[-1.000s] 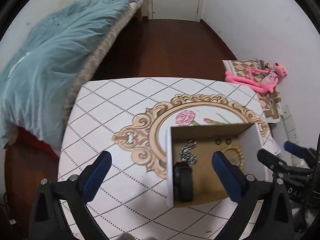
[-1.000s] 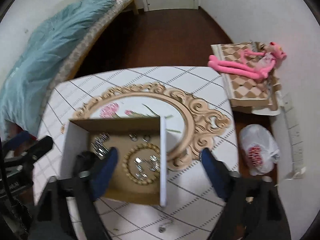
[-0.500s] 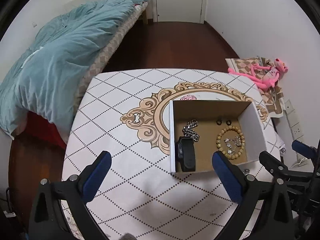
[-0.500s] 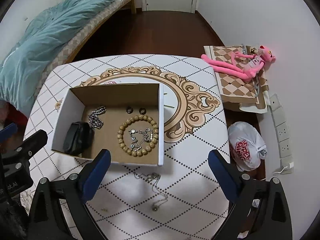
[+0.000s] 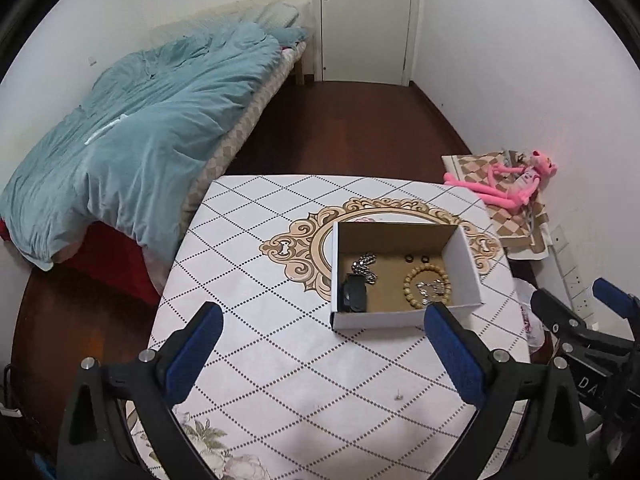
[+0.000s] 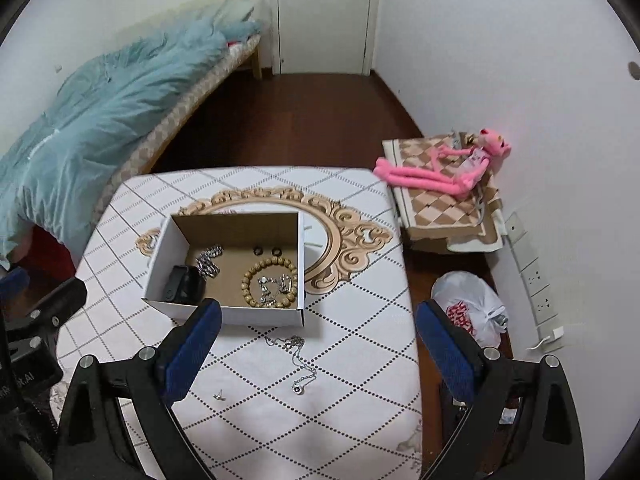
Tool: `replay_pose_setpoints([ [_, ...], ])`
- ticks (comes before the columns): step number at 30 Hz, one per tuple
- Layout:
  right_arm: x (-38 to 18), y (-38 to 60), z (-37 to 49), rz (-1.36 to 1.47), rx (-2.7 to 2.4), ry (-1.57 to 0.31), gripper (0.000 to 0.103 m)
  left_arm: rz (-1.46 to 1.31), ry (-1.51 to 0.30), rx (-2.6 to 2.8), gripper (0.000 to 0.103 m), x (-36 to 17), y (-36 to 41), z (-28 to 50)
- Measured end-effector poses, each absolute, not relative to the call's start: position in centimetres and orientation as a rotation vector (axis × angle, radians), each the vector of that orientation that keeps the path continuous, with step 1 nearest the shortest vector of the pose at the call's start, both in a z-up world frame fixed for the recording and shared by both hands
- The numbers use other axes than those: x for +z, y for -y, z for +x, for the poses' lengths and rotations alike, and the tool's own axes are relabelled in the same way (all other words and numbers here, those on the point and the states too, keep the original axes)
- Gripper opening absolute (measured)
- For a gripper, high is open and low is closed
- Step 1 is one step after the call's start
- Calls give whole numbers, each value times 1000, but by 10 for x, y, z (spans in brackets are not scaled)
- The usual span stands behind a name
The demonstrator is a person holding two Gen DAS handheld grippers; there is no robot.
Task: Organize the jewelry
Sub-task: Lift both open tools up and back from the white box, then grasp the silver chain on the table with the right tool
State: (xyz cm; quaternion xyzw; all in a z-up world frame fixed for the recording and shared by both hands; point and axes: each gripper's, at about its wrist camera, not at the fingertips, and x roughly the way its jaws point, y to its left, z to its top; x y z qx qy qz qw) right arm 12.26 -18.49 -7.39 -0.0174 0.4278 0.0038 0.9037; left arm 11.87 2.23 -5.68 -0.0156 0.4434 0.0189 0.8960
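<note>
both tongs, the left gripper [image 5: 320, 354] and the right gripper [image 6: 318, 346], have pulled back wide open and empty from the shallow white cardboard box [image 6: 240, 316], leaving the thin silver chain necklace [image 6: 298, 356] and small silver stud [image 6: 219, 395] unsorted on the diamond-patterned tablecloth [image 6: 360, 360].

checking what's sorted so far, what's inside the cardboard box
Inside the cardboard box: a black watch, a silver chain, two small dark rings, and a wooden bead bracelet ringing small silver pieces. The near wall hides part of the floor.
</note>
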Motion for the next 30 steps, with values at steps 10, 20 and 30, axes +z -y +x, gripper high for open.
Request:
replay_pose_setpoints([
  [10, -35, 189, 82, -6, 23, -799, 99, -30, -847, 37, 103, -24, -22, 85],
  [20, -53, 198, 85, 52, 45, -851, 99, -49, -908, 38, 103, -45, -19, 91],
  [30, -183, 214, 103, 120, 45, -1061, 82, 36, -1101, 78, 103, -147, -2, 101],
])
